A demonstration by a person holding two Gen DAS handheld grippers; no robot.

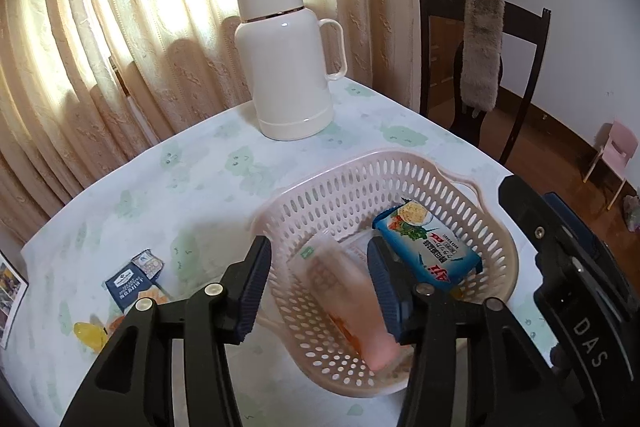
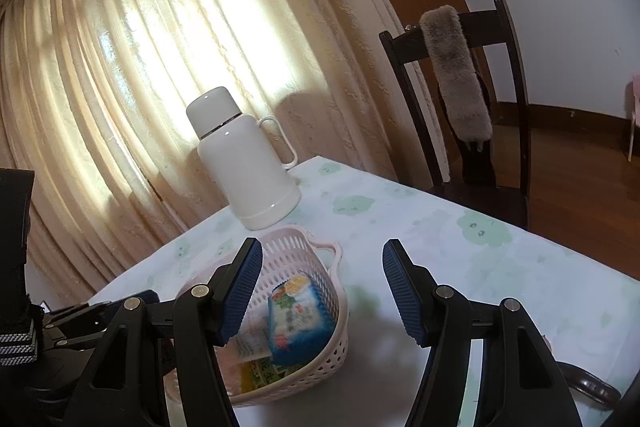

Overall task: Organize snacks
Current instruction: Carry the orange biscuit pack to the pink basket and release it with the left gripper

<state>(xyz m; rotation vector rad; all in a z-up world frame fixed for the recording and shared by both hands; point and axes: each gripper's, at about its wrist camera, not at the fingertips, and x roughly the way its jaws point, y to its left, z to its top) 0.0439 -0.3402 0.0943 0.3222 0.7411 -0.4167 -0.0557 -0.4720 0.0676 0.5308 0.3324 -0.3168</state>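
On the counter (image 1: 168, 187), near its right edge, sits a pale perforated basket (image 1: 340, 195). Inside it a blue packet (image 1: 428, 247) leans against the far wall. The left claw (image 1: 320, 291) hangs over the basket's near side with a blurred pink packet (image 1: 340, 291) between its pads; the pink packet lies against the right pad, the left pad stands clear of it, so the claw is released. The right claw (image 2: 322, 291) hovers just right of the basket, jaws spread, nothing between them. Toward the counter's left edge lie a dark blue pack (image 1: 128, 287) and a yellow sweet (image 1: 90, 335), outside the basket. A white flask (image 1: 288, 63) stands at the far corner, before the curtain (image 1: 120, 27). A dark chair (image 1: 488, 67) stands past the far right edge.
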